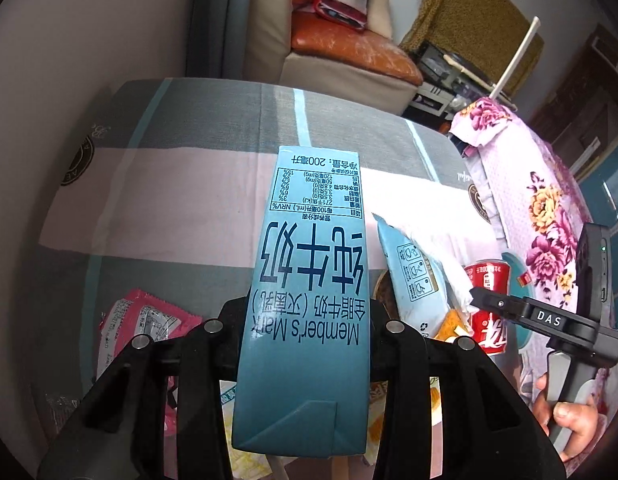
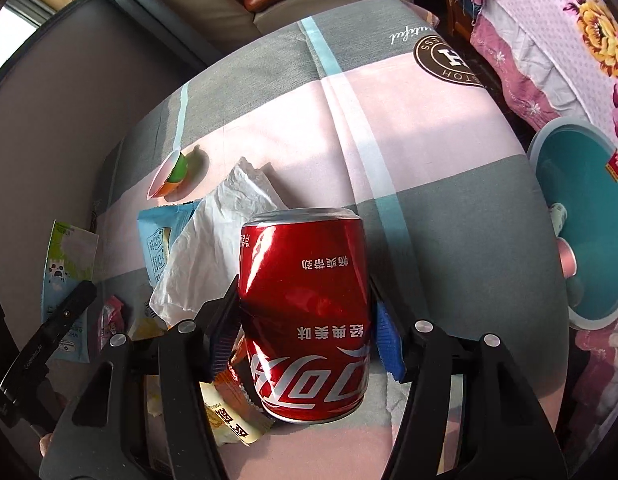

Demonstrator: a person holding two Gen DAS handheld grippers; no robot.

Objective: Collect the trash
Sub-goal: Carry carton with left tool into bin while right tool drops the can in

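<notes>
My left gripper (image 1: 305, 320) is shut on a blue Member's Mark milk carton (image 1: 309, 264) and holds it above the bed. My right gripper (image 2: 305, 320) is shut on a red Coca-Cola can (image 2: 305, 312), upside down between the blue pads (image 2: 385, 340). The can (image 1: 489, 304) and the right gripper (image 1: 509, 308) also show at the right of the left wrist view. The milk carton (image 2: 65, 280) and the left gripper (image 2: 49, 340) show at the left of the right wrist view.
Wrappers lie on the bedspread (image 2: 429, 160): a light blue packet (image 2: 157, 240), white paper (image 2: 221, 248), a pink wrapper (image 1: 137, 320), a yellow snack bag (image 2: 233, 420), a small green cup (image 2: 173, 172). A teal bin (image 2: 589, 220) stands at the right, holding some items.
</notes>
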